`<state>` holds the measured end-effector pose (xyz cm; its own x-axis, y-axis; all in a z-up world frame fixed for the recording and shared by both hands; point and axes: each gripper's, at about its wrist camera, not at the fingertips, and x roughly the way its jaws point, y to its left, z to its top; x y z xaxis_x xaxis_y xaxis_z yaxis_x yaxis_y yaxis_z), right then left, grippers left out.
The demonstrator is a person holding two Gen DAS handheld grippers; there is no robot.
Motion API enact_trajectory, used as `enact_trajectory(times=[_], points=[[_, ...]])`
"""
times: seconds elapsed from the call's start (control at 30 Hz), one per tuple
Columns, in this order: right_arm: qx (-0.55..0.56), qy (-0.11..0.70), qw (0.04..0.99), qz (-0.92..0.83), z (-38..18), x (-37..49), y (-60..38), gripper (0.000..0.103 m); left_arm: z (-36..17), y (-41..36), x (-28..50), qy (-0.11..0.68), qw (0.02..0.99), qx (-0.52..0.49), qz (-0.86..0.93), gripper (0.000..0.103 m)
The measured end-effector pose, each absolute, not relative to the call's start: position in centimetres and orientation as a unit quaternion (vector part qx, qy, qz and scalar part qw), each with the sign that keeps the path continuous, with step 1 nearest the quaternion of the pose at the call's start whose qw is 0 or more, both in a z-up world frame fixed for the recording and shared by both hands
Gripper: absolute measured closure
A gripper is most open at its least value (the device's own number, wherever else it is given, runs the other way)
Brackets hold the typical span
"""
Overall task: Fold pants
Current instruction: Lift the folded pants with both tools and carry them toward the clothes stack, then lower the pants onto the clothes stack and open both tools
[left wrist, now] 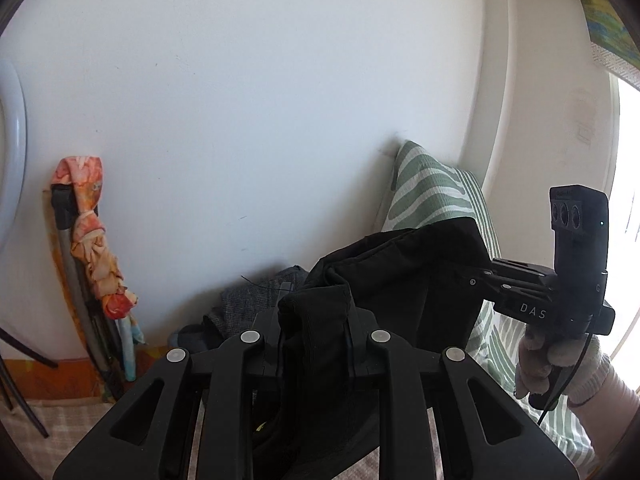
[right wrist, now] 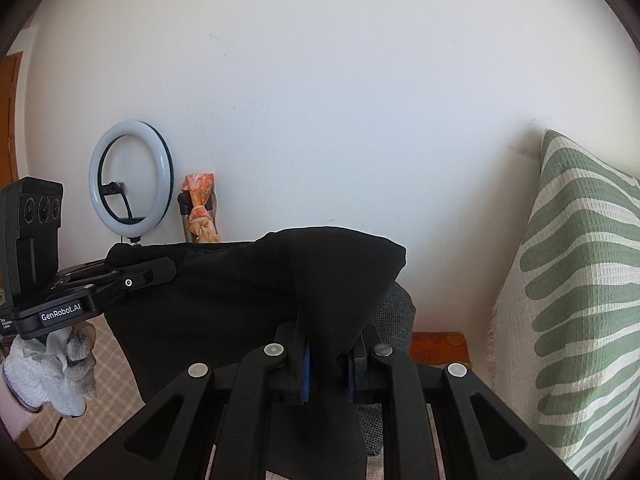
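The black pants [left wrist: 400, 280] hang lifted in the air, stretched between my two grippers. My left gripper [left wrist: 314, 320] is shut on a bunched edge of the pants at the bottom centre of the left wrist view. My right gripper [left wrist: 480, 276] comes in from the right there, held by a gloved hand [left wrist: 552, 364], and is clamped on the other edge. In the right wrist view the pants [right wrist: 240, 292] fill the middle, with my right gripper [right wrist: 326, 356] shut on a fold between its blue pads. My left gripper [right wrist: 160, 272] bites the cloth at the left.
A green-and-white striped pillow [right wrist: 580, 280] leans against the white wall on the right. A grey garment [left wrist: 248, 300] lies behind the pants. A ring light [right wrist: 130, 180] and a pole wrapped in orange floral cloth [left wrist: 96, 236] stand at the left wall. Checked bedding [left wrist: 48, 432] lies below.
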<state>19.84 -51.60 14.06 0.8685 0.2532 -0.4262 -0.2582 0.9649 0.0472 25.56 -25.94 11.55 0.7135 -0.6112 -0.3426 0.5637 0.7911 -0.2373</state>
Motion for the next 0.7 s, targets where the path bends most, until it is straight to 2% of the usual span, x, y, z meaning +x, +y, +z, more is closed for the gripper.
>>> enact_trajectory(times=[0.53, 0.67, 0.7], points=[[-0.006, 0.291, 0.948, 0.125, 6.8, 34.8, -53.0, 0.092, 5.6, -27.7, 37.2, 0.261, 0.923, -0.061, -0.277, 0.085], [-0.006, 0.31, 0.945, 0.107, 5.1, 37.2, -53.3, 0.083, 4.6, -28.4, 38.8, 0.275, 0.924, -0.041, -0.263, 0.08], [-0.006, 0.313, 0.944, 0.1, 4.8, 37.6, -53.4, 0.077, 4.4, -28.5, 39.0, 0.277, 0.924, -0.038, -0.259, 0.08]])
